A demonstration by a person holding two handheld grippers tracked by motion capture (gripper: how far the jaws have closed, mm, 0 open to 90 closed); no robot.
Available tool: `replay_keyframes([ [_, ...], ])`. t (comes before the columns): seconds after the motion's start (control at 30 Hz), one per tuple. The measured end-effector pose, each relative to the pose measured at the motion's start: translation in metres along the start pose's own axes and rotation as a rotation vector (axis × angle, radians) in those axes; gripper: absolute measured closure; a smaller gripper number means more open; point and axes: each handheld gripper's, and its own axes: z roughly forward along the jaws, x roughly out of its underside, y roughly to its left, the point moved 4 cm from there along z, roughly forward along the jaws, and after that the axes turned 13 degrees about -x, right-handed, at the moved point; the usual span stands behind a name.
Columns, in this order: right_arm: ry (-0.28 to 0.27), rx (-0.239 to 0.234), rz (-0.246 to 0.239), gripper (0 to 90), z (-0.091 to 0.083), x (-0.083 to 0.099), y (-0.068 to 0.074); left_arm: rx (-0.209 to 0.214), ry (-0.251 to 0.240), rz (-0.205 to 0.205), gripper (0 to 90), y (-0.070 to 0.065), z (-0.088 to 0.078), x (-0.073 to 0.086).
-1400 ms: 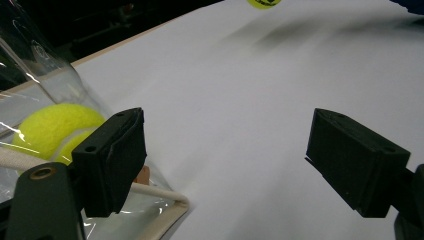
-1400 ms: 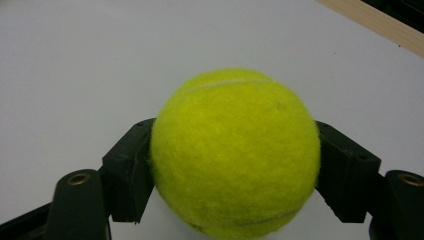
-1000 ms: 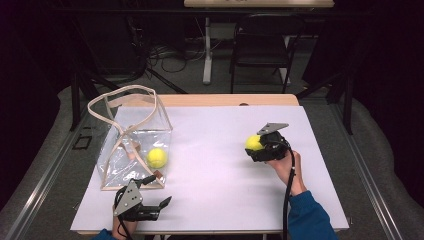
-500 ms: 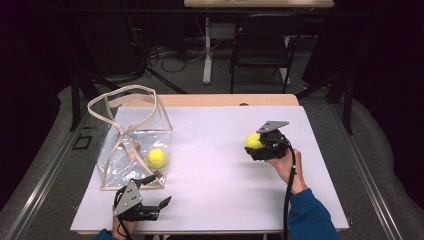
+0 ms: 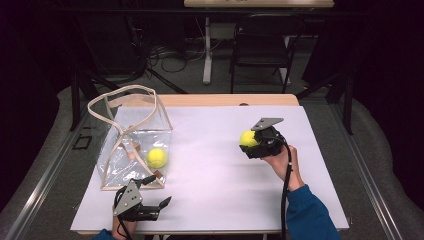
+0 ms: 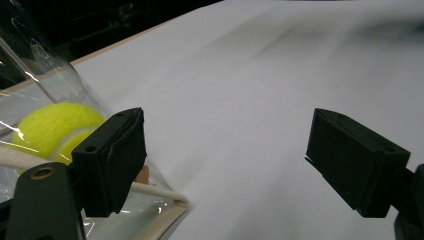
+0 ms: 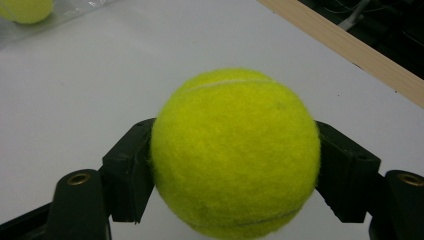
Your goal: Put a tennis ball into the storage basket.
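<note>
The right tool [image 5: 251, 145] is clamped on a tennis ball [image 5: 248, 138], its two jaws pressing the ball's opposite sides at mid-height, as the right gripper view shows [image 7: 235, 152]. The ball is held above the white tabletop [image 5: 210, 165], well apart from the clear bag [image 5: 131, 150] at the left, which stands open with its tan handles [image 5: 127, 102] raised and a second tennis ball [image 5: 156, 158] lying inside. The left tool [image 5: 160, 206] rests near the tabletop's front edge, just beside the bag's near corner, its jaws apart and holding nothing. The step in hand appears to be carrying the held ball to the bag. To do it well, the grip should remain centred on the ball, the ball should pass above the bag's rim and between the handles, and the left tool could steady the mouth before release.
</note>
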Motion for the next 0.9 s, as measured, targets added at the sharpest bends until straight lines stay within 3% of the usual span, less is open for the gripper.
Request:
replay_keyframes([
  [0.9, 0.010, -0.051, -0.046, 26.3, 0.015, -0.023, 0.014, 0.001, 0.000, 0.002, 16.0, 0.000, 0.000, 0.000],
])
